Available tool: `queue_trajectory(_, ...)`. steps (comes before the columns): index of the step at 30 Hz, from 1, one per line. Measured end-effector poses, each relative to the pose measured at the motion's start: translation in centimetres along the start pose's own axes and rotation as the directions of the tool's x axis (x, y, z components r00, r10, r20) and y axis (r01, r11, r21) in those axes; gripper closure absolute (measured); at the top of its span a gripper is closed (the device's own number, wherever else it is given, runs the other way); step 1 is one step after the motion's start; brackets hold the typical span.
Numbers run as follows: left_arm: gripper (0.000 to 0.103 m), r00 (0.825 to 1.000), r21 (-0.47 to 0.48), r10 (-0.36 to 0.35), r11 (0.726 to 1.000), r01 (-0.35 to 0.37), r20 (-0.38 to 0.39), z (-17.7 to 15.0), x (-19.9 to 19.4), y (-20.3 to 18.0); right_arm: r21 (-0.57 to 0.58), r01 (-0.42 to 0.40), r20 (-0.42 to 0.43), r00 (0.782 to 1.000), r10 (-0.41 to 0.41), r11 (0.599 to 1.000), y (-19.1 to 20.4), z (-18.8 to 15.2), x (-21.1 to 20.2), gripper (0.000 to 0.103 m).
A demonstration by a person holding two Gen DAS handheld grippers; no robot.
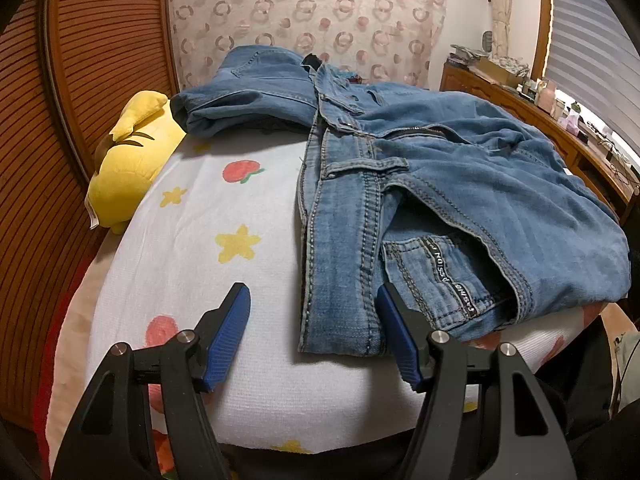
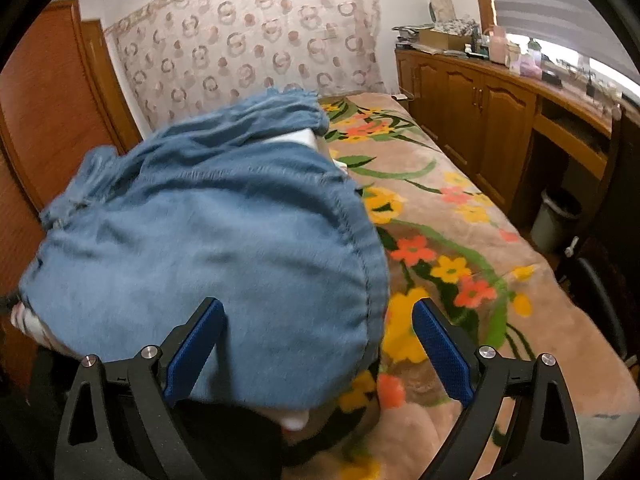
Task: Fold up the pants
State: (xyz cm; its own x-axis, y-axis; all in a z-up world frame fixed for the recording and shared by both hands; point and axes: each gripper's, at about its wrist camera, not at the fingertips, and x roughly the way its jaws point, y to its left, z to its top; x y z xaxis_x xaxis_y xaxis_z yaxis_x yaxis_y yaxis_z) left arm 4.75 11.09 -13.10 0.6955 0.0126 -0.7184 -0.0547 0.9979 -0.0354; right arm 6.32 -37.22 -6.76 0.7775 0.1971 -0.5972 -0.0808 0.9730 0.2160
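The pants [image 1: 420, 184] lie in a loose heap on a white towel [image 1: 224, 240] printed with stars and fruit, spread over the bed, and the step in hand looks like taking hold of the waistband end to straighten the heap before any fold is made. To do that well, the left hand-held gripper [image 1: 314, 330] should slide low along the towel so one pad goes under the denim edge and the other over it, closing on the double-stitched band rather than on a single loose layer, which would only drag a wrinkle. Its jaws stand spread, holding nothing; the near corner of the waistband lies between the two blue pads, with the right pad [image 1: 394, 340] just at the cloth and the left pad over bare towel. A yellow plush toy [image 1: 128, 160] sits well off to the left, clear of the work. The right hand-held gripper [image 2: 318, 340] is likewise spread and empty, with the rounded far end of the pants [image 2: 208, 240] bulging right in front of it and reaching between its fingers, the flowered blanket [image 2: 460, 240] running away on its right side.
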Motion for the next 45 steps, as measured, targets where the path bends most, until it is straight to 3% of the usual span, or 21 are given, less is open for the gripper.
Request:
queue_trajectory(6, 0.036, 1.000, 0.002, -0.001, 1.000, 0.001, 0.000, 0.0, 0.0, 0.0, 0.056, -0.039, 0.012, 0.999, 0.039, 0.998, -2.1, 1.1, 2.3, 0.016)
queue_trajectory(10, 0.037, 1.000, 0.007, -0.002, 1.000, 0.002, 0.002, 0.0, 0.0, 0.0, 0.103, -0.081, -0.006, 0.997, 0.082, 0.991, -3.5, 1.4, 3.7, 0.029)
queue_trajectory(15, 0.038, 1.000, 0.019, -0.016, 1.000, 0.015, 0.006, 0.0, 0.1, 0.0, 0.138, -0.153, -0.004, 0.988, 0.155, 0.978, -3.5, 2.2, 4.0, 0.058)
queue_trajectory(20, 0.037, 1.000, 0.032, -0.021, 0.999, 0.021, -0.008, 0.1, 0.1, 0.0, 0.090, -0.107, 0.006, 0.994, 0.107, 0.990, -3.0, 2.8, 3.2, 0.095)
queue_trajectory(27, 0.034, 1.000, 0.026, -0.009, 1.000, 0.009, -0.006, 0.2, 0.3, 0.0, 0.020, -0.128, 0.051, 0.991, 0.127, 0.992, -1.8, 3.5, 1.5, 0.098)
queue_trajectory(29, 0.047, 1.000, 0.037, -0.031, 0.999, 0.031, 0.004, 0.1, 0.1, -0.3, 0.002, -0.133, 0.078, 0.988, 0.132, 0.991, -1.4, 3.8, 0.7, 0.098)
queue_trajectory(31, 0.067, 0.998, 0.042, -0.063, 0.997, 0.063, 0.006, 0.2, -0.1, -0.7, -0.029, -0.137, 0.104, 0.985, 0.139, 0.990, -0.5, 4.2, -0.1, 0.098)
queue_trajectory(36, 0.092, 0.997, 0.063, -0.070, 0.996, 0.069, 0.025, 0.7, -1.0, -1.2, -0.124, -0.132, 0.153, 0.977, 0.150, 0.983, 1.6, 5.5, -1.4, 0.098)
queue_trajectory(45, 0.095, 0.984, 0.099, -0.112, 0.990, 0.099, 0.135, 4.6, -4.6, -1.9, -0.252, -0.121, 0.212, 0.961, 0.177, 0.960, 5.0, 10.5, 0.0, 0.099)
